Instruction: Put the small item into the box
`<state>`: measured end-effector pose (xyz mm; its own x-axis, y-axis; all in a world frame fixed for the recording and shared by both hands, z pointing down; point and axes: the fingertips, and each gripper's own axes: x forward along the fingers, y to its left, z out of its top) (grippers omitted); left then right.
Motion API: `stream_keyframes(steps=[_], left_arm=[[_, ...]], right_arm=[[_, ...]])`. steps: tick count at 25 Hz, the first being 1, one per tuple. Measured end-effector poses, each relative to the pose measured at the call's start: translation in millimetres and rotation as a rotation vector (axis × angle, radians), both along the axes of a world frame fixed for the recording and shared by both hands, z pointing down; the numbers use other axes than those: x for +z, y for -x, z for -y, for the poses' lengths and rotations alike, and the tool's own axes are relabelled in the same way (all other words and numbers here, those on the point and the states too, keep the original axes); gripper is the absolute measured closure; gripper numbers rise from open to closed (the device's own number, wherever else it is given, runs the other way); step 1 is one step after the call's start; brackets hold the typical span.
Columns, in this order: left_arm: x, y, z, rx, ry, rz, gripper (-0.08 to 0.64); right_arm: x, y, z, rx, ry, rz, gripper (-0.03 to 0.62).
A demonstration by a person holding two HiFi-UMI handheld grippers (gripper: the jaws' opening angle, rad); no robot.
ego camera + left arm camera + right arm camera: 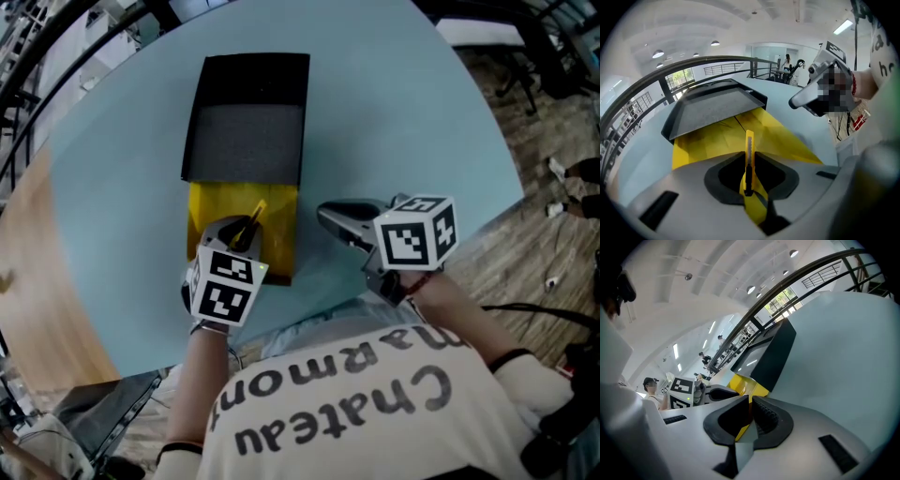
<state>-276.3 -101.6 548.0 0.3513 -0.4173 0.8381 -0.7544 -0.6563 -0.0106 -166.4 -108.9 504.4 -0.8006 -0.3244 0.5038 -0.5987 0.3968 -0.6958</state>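
The box (202, 225) is bright yellow inside, and its lid (247, 122) is black with a dark grey panel. The cutter (749, 145) is yellow with a black slider. The bench (403, 122) is pale blue. The left tongs (749, 174) and right tongs (751, 408) are grey with black pads (765, 417). Their cubes (417, 234) show black squares on white. The floor (525, 234) is brown wood-grain.

On the white shirt (356, 412) at the near edge, the dark print "Chateau Marmont" was read, upside down in the head view; black-and-white square code markers were borne, one on each visible face, by the left cube (225, 286) and the right cube (417, 234).
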Motion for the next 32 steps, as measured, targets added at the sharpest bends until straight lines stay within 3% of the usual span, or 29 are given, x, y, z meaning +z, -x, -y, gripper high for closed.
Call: stream_keyframes(steps=[13,26,32], left_arm=[[19,-1,-3,0.029,0.062,0.085,0.494],[29,36,-18,0.028,0.026,0.098,0.486],[27,51,-16,-0.082,0.019,0.162,0.418]], right_arm=[[-11,-9,14,-0.050,-0.013,0.022,0.545],[-23,2,19,-0.136,-0.061,0.031,0.545],[-35,-4,23,-0.196,-0.085,0.046,0.545]])
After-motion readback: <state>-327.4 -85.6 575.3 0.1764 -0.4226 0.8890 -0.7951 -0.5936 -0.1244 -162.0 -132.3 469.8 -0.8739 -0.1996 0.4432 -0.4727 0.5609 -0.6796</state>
